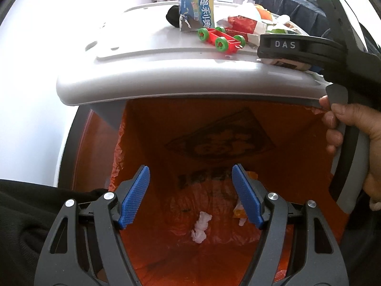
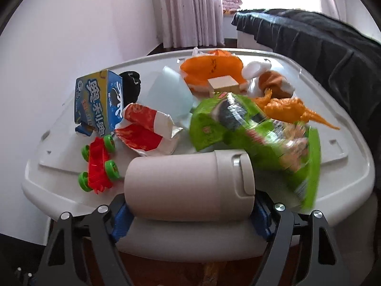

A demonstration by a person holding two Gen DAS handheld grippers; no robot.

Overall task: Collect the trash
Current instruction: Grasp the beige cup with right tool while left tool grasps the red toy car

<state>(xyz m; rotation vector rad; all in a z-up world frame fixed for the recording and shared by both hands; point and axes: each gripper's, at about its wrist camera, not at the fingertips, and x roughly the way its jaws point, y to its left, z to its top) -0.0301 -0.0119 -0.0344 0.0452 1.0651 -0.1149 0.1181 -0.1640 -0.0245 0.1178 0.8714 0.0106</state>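
Observation:
My left gripper (image 1: 190,195) is open and empty over the mouth of a bin lined with an orange bag (image 1: 214,128); crumpled white paper (image 1: 201,227) and a small wrapper (image 1: 240,211) lie at its bottom. My right gripper (image 2: 189,217) is shut on a beige cylindrical cup (image 2: 188,186) lying sideways at the near edge of the white table (image 2: 345,166). On the table lie a green snack bag (image 2: 250,131), a red-and-white wrapper (image 2: 145,131) and a blue cookie box (image 2: 97,102). The right gripper also shows in the left wrist view (image 1: 285,54).
A red toy car with green wheels (image 2: 100,166), an orange toy dinosaur (image 2: 293,112), an orange bag holding a wooden block (image 2: 214,71), a black object (image 2: 131,85) and white cloth sit on the table. A dark blanket (image 2: 321,47) lies behind, right.

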